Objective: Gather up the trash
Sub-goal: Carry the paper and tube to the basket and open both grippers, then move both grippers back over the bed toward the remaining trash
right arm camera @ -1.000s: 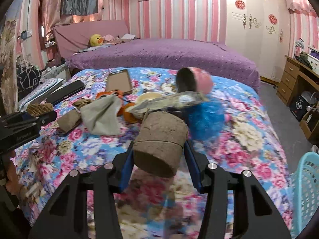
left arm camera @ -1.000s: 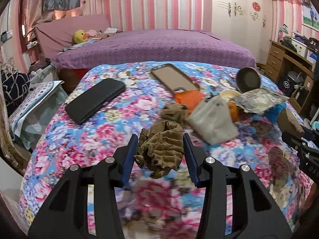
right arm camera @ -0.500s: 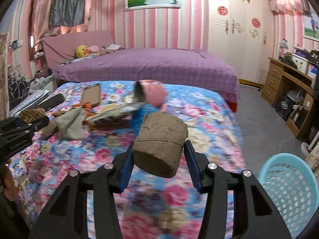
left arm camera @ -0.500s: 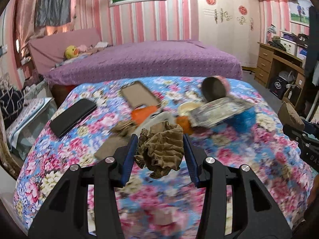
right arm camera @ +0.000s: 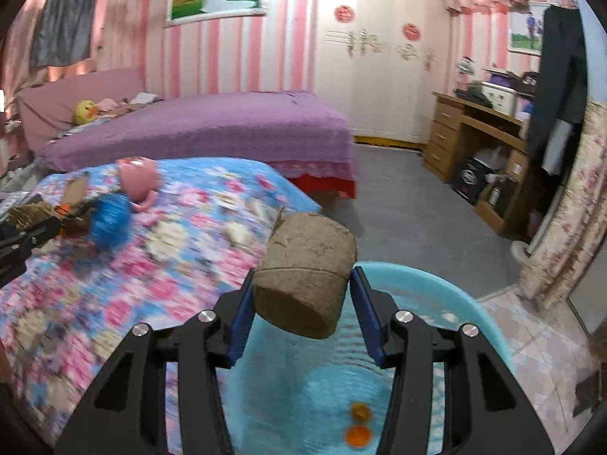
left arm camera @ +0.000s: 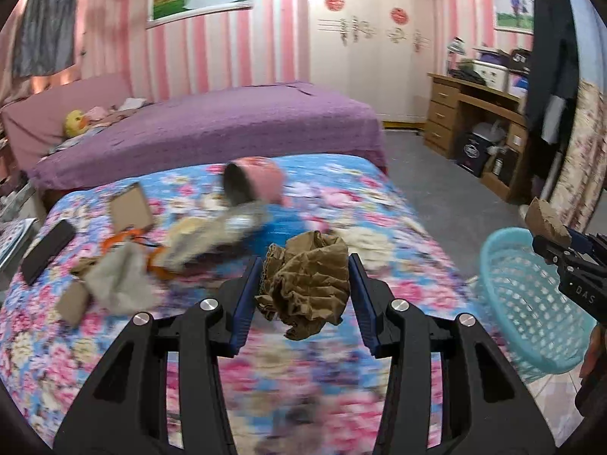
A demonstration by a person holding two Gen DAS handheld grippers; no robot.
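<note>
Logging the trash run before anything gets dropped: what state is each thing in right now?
left gripper: shut on crumpled brown paper
right gripper: shut on cardboard roll, above the basket
blue basket: upright on the floor, two orange bits inside
pink mug: lying on its side
phone: flat on the bedspread

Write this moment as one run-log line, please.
left gripper: shut on crumpled brown paper above floral bed | right gripper: shut on cardboard roll above blue basket | both pieces unreleased
</note>
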